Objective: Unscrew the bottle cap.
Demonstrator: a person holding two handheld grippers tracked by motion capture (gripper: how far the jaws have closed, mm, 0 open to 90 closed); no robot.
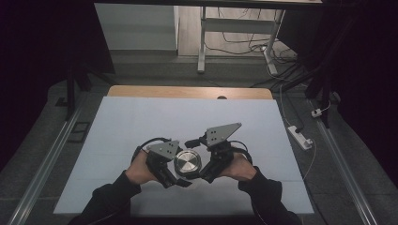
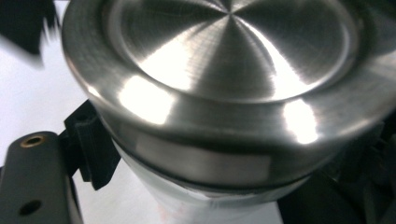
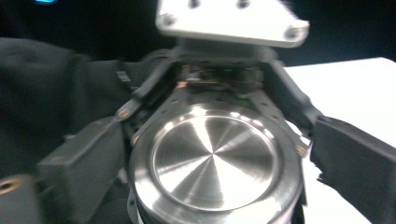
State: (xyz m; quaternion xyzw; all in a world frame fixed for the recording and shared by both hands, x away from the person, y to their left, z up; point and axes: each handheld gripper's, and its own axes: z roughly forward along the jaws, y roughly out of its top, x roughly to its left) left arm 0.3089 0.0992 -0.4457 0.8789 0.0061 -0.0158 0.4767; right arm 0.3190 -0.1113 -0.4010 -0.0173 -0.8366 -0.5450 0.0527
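A round metal lid (image 1: 187, 162) on a pale container sits near the table's (image 1: 141, 122) near edge, midway between both hands. The left gripper (image 1: 177, 179) is spread around the container from the left, jaws either side. The right gripper (image 1: 205, 174) approaches from the right; whether it is spread or pinching cannot be told.

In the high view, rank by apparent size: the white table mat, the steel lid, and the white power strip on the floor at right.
1. White table mat, by far the largest.
2. Steel lid.
3. Power strip, longer but thinner than the lid; it also lies farther from the camera, so that ranking is unsure.
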